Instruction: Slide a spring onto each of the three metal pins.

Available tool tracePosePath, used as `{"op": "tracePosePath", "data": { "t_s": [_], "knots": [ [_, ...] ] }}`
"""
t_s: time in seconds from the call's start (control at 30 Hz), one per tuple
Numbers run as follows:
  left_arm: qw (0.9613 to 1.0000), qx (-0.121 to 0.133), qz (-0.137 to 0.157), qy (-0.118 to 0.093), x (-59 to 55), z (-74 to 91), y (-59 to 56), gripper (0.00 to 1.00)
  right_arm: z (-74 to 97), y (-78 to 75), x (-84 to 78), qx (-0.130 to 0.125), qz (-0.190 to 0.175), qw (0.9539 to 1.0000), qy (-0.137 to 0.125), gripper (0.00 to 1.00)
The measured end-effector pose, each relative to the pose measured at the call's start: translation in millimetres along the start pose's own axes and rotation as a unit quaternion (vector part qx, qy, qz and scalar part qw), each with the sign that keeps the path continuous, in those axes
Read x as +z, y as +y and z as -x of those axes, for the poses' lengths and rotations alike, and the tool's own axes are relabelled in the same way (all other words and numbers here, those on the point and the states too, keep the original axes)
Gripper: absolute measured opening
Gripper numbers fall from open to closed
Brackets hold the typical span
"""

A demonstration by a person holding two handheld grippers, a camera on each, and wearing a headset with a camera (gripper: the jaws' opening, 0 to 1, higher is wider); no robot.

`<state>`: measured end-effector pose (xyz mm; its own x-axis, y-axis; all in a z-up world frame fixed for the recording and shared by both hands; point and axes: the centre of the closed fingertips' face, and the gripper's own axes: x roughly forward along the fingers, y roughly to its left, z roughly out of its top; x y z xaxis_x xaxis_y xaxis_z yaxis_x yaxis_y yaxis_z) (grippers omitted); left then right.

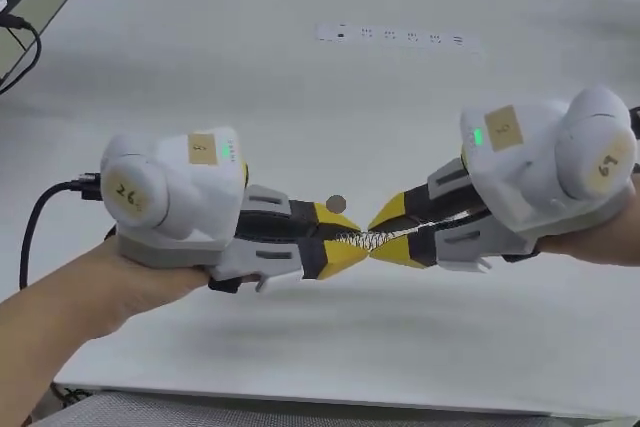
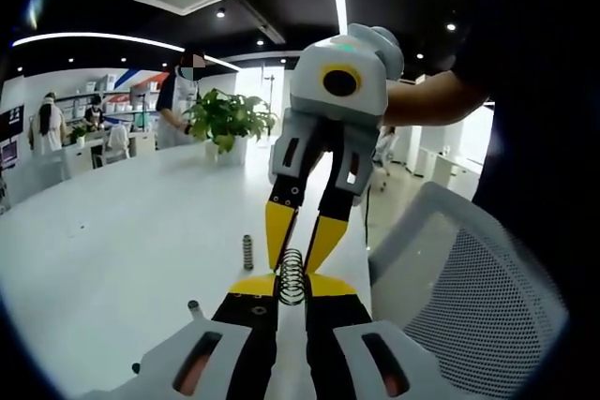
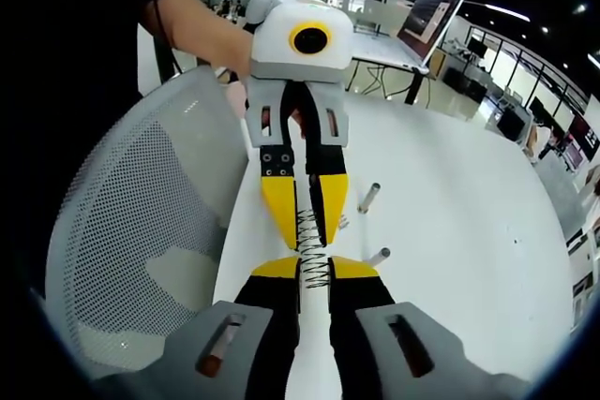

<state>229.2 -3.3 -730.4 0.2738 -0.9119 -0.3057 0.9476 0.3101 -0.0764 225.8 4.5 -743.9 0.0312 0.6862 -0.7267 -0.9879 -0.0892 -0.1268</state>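
Left gripper [image 1: 348, 241] and right gripper [image 1: 388, 235] tip to tip above white table [image 1: 300, 97], both jaws clenched on 1 spring [image 1: 367, 240], 2 pins [image 3: 368, 197] lying on table

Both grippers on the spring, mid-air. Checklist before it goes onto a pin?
1. Hold of left gripper on spring: ok, jaws closed on one end.
2. Hold of right gripper on the other end: ok, jaws closed on it.
3. Spring unkinked: ok, coils run straight between the tips.
4. Spring clear of table: ok, held above it.
5. Bare pins ready: ok, one pin and a second pin on the table.
6. Pin already inside the spring: cannot tell.
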Motion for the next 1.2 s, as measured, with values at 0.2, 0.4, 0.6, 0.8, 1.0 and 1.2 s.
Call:
{"op": "tracePosePath", "data": {
  "t_s": [0.2, 0.4, 0.6, 0.8, 1.0, 1.2],
  "knots": [
    [1.0000, -0.004, 0.003, -0.003, 2.0, 0.9, -2.0, 0.02, 3.5, 0.6, -1.8, -0.001, -0.007, 1.0000, -0.006, 0.09],
    [1.0000, -0.007, 0.006, -0.003, 2.0, 1.3, -2.1, 0.02, 8.6, -0.2, -9.3, -0.008, -0.016, 0.9998, -0.008, 0.11],
    [0.9999, -0.010, 0.010, -0.006, 4.2, 0.9, -3.1, 0.02, 8.6, 0.9, -6.8, -0.006, -0.027, 0.9994, -0.020, 0.08],
    [0.9999, -0.012, 0.009, -0.006, 2.1, 2.4, -4.4, 0.02, 9.0, 1.8, -5.5, -0.004, -0.016, 0.9997, -0.019, 0.07],
    [0.9999, -0.007, 0.011, 0.003, -4.8, 2.0, -0.9, 0.02, 13.5, -2.8, 0.6, -0.012, 0.014, 0.9998, -0.004, 0.06],
    [0.9998, -0.004, 0.007, 0.017, -11.4, 0.0, 0.6, 0.02, 16.4, -1.3, 11.9, -0.014, 0.055, 0.9984, 0.004, 0.06]
  ]
}}
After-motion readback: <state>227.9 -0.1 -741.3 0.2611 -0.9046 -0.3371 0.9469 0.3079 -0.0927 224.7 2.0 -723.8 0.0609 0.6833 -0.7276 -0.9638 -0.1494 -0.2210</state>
